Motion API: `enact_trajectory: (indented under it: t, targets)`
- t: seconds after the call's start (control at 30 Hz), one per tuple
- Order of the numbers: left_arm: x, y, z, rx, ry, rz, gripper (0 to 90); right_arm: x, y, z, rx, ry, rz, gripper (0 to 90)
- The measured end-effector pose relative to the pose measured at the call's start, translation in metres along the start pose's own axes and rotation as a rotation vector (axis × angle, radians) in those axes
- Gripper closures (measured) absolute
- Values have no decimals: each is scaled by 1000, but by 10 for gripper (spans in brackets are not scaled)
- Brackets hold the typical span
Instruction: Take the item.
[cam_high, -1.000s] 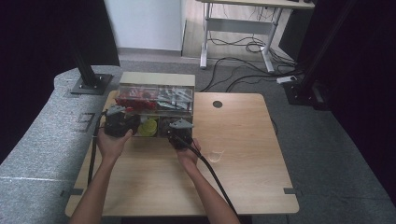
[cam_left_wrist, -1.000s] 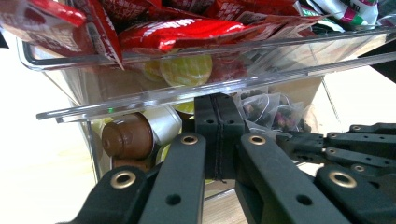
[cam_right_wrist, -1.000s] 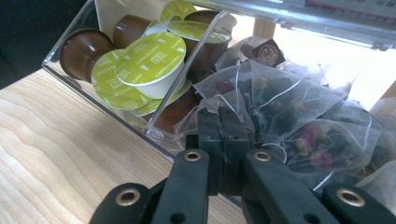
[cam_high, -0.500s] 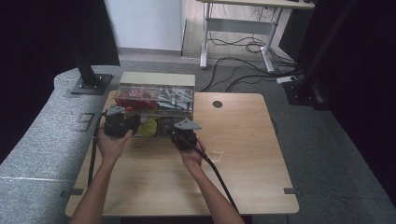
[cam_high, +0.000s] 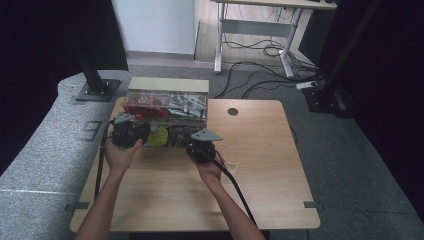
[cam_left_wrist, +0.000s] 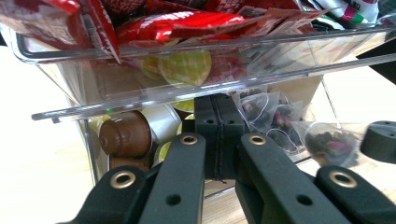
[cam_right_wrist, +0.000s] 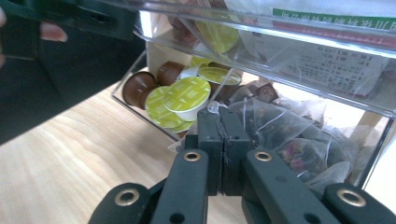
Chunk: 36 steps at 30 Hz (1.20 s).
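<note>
Left gripper view: jaws pressed together at the clear organizer's lower drawer.
The left gripper (cam_left_wrist: 218, 140) and right gripper (cam_right_wrist: 223, 149) each have jaws together, gripping nothing visible, at the clear organizer (cam_high: 167, 116) holding brown capsules (cam_left_wrist: 125, 135), yellow-lidded capsules (cam_right_wrist: 187, 97) and tea bags (cam_right_wrist: 299, 149) on the wooden table (cam_high: 260, 165).

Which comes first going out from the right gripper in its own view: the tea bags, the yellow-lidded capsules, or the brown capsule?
From the right gripper:
1. Tea bags, right beside the jaw tips, on the right.
2. Yellow-lidded capsules, just past the tips, to the left.
3. Brown capsule, farther left, at the drawer's far corner.
</note>
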<state>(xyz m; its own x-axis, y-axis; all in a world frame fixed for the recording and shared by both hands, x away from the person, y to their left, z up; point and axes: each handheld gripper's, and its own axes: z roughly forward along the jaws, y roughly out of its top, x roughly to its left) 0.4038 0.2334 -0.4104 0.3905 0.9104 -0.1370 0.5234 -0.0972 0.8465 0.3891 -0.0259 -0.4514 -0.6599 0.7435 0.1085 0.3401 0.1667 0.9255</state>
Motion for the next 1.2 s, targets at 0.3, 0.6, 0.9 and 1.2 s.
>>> enact_trajectory:
  t: [0.3,0.6,0.9,1.2]
  targets:
    - [-3,1,2,6,-2,7,900,-5,1,-18,-20,-5,0,886]
    - [-4,2,2,8,1,10,900,-15,1,-39,-40,-21,-3,886]
    - [-5,2,2,7,2,9,900,-20,0,-58,-57,-47,-36,886]
    - [-4,2,1,11,10,13,900,-25,-2,-74,-78,-50,-39,886]
